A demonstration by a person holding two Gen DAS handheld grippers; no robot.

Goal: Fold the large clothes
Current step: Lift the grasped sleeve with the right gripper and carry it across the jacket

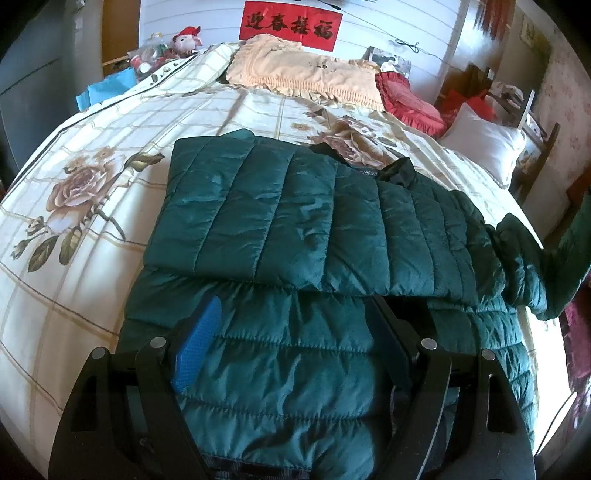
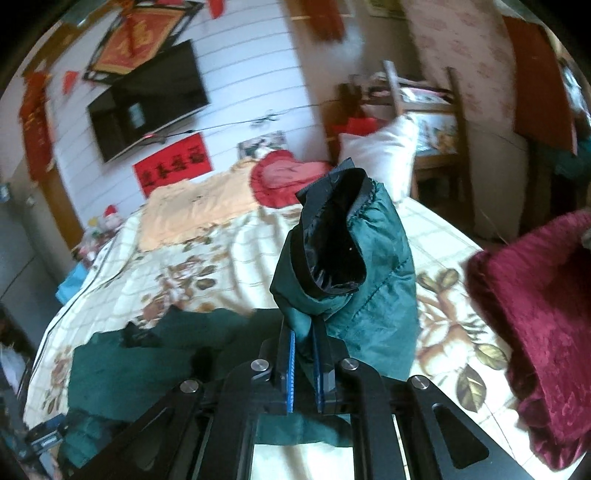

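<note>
red wall banner (image 1: 290, 25) reads 迎春接福; the jacket's collar label is too small to read

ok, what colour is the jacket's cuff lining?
Black lining inside the dark green sleeve; right wrist view shows it best.

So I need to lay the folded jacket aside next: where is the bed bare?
The floral sheet left of the green jacket lies open, as does the strip between it and the peach pillow. The right side is crowded: the held sleeve, red cushion, white pillow.
</note>
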